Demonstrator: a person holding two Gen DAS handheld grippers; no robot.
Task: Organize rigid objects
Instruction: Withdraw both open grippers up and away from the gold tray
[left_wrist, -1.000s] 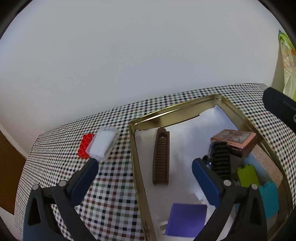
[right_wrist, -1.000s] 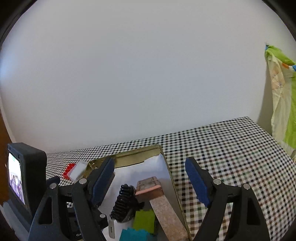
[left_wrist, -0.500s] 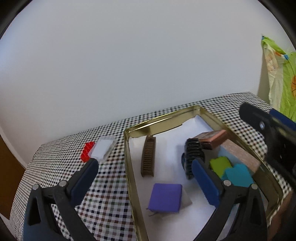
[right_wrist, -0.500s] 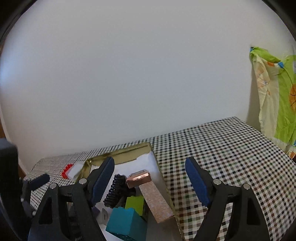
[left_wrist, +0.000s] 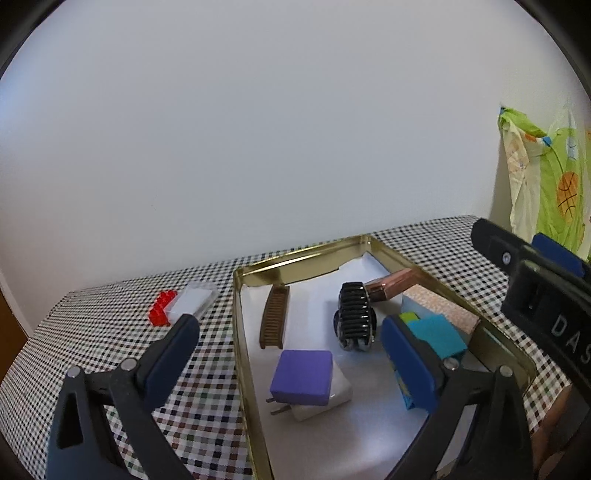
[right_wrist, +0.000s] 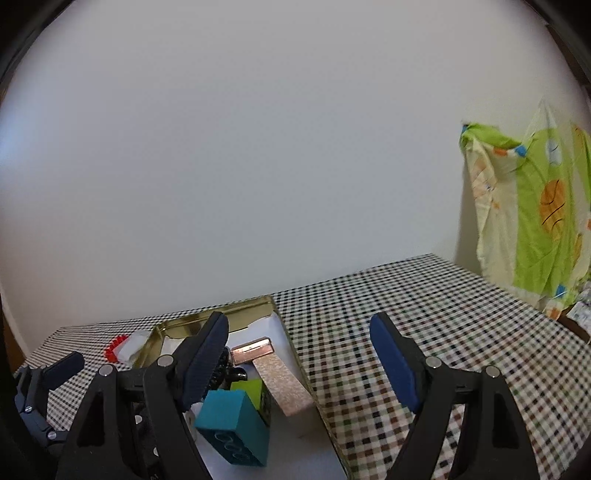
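**Hovering empty-handed over a nearly full tin**

Hanging above the gold tin (left_wrist: 373, 242) with both tools unloaded: left gripper (left_wrist: 288, 350) spread wide, nothing between its pads; right gripper (right_wrist: 299, 358) likewise spread wide, holding nothing, one finger over the tin and the other over bare checked bench (right_wrist: 424, 317). Sitting inside the tin: brown comb (left_wrist: 275, 317) toward 11 o'clock, black roller brush (left_wrist: 355, 314) near the centre, purple block (left_wrist: 303, 376) at 6 o'clock atop a white plug adapter (left_wrist: 332, 398), copper-ended box (left_wrist: 424, 291) along the 2 o'clock wall, teal brick (right_wrist: 232, 421) and green block (right_wrist: 253, 391) beside it. Lying outside, at about 9 o'clock from the tin: red brick (left_wrist: 161, 312) touching a clear case (left_wrist: 194, 301).

Judging the step as between picks, with those two stragglers left. Calling next for swinging the left gripper toward 10 o'clock, dropping its fingers astride the clear case or red brick, and squeezing without knocking the neighbour.
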